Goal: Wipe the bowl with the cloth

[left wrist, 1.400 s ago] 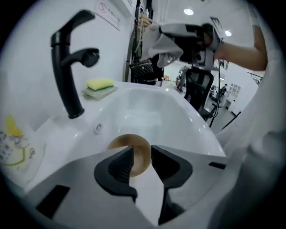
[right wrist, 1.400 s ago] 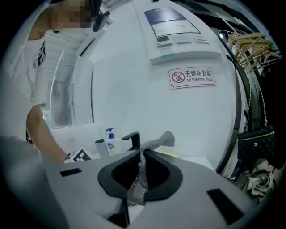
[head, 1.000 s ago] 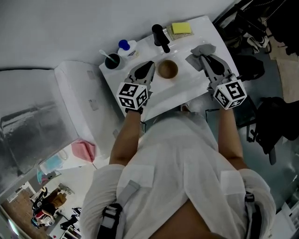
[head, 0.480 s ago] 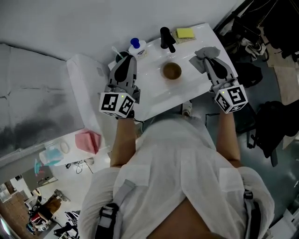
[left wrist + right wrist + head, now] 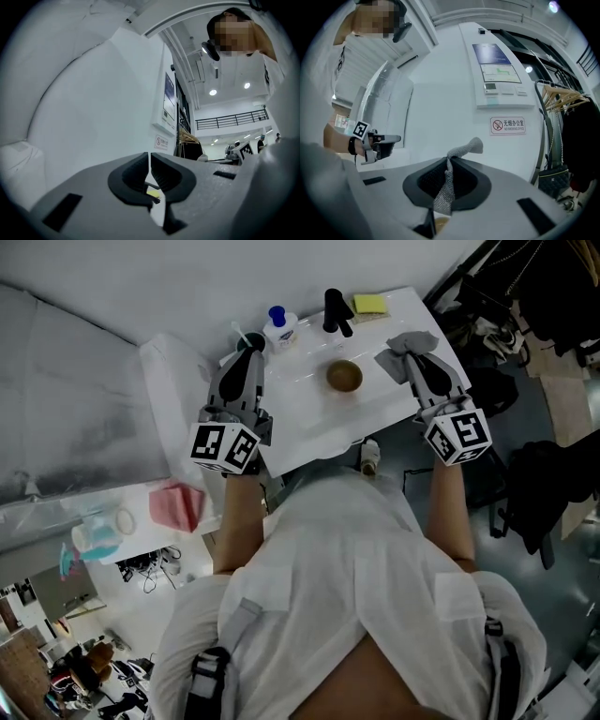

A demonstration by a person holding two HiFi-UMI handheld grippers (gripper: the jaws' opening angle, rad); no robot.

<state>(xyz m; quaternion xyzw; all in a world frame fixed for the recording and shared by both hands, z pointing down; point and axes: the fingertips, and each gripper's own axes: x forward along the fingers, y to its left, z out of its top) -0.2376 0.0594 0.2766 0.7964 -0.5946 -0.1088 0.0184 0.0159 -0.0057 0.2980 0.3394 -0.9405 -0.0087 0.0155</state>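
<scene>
Left hand-held gripper [image 5: 249,351], jaws together and empty, has left the bowl [image 5: 344,376] for the surface [image 5: 309,418] edge. Right hand-held gripper [image 5: 410,354] pinches the cloth [image 5: 418,338]. Bowl unheld; wiping likely paused.

The right gripper [image 5: 449,161] has its jaws pressed together on a grey woven mesh cloth [image 5: 443,194]; one strip hangs down on the near side, the other end curls up and right; at far left is the left gripper [image 5: 389,140]; a red-and-white rectangular no-smoking sign [image 5: 507,125] hangs on the far wall.
</scene>
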